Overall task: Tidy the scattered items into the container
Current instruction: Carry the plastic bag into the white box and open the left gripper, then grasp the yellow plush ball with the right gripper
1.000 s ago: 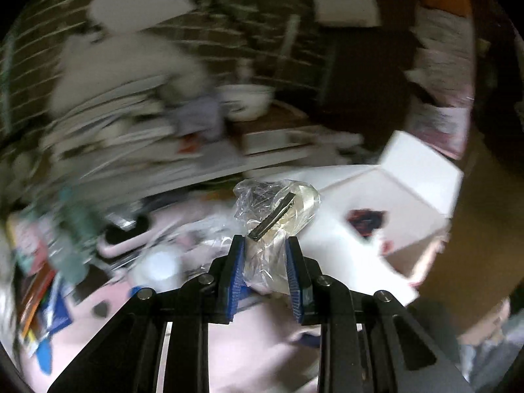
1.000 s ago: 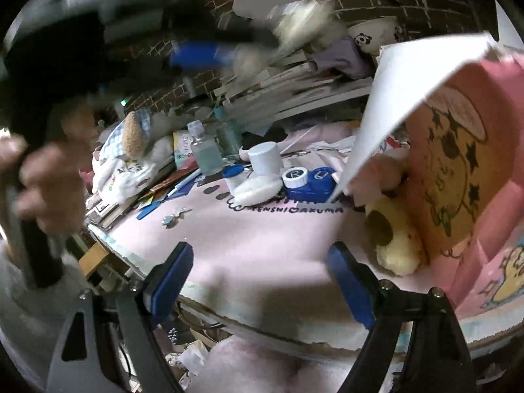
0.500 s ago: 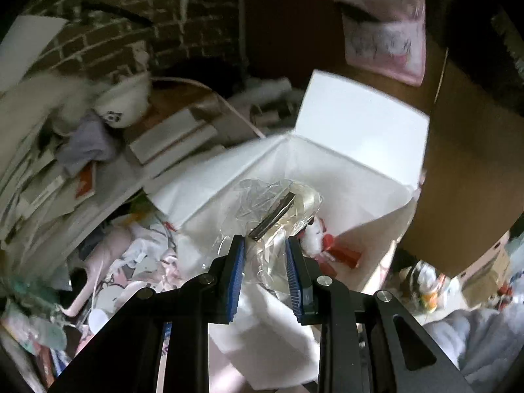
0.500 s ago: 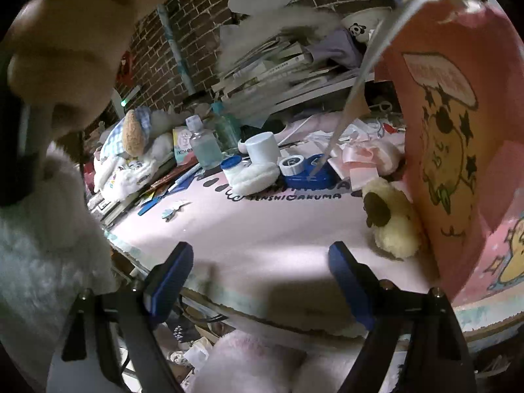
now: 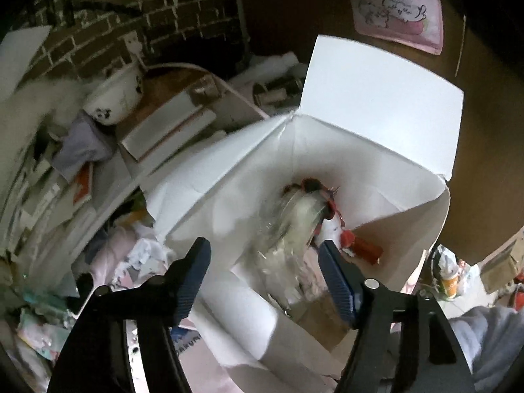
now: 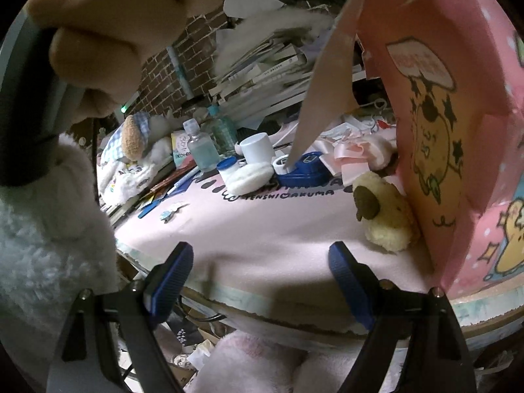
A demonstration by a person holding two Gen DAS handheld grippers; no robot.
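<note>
In the left wrist view my left gripper [image 5: 263, 273] hangs open over the white inside of the open box [image 5: 376, 121]. A clear plastic bag [image 5: 288, 229], blurred, sits loose between and beyond the fingers, down in the box beside a red item [image 5: 360, 245]. In the right wrist view my right gripper [image 6: 258, 281] is open and empty, low at the near edge of the pink table mat [image 6: 255, 226]. The box's pink cartoon-printed outside [image 6: 435, 137] rises at the right, with a yellow plush toy [image 6: 383, 219] against it.
On the mat's far side lie a blue tape dispenser [image 6: 304, 170], a white jar [image 6: 257, 147], a round white pad [image 6: 249, 178], clear bottles [image 6: 201, 145] and pink ribbons [image 6: 347, 154]. Stacked books [image 5: 167, 127] and a panda bowl [image 5: 114, 95] stand behind. A hand [image 6: 98, 32] with a fluffy sleeve fills the left.
My left gripper carried the plastic bag over the box, then opened; the bag has dropped out of the fingers into the box. The right gripper stayed open and nearly still.
</note>
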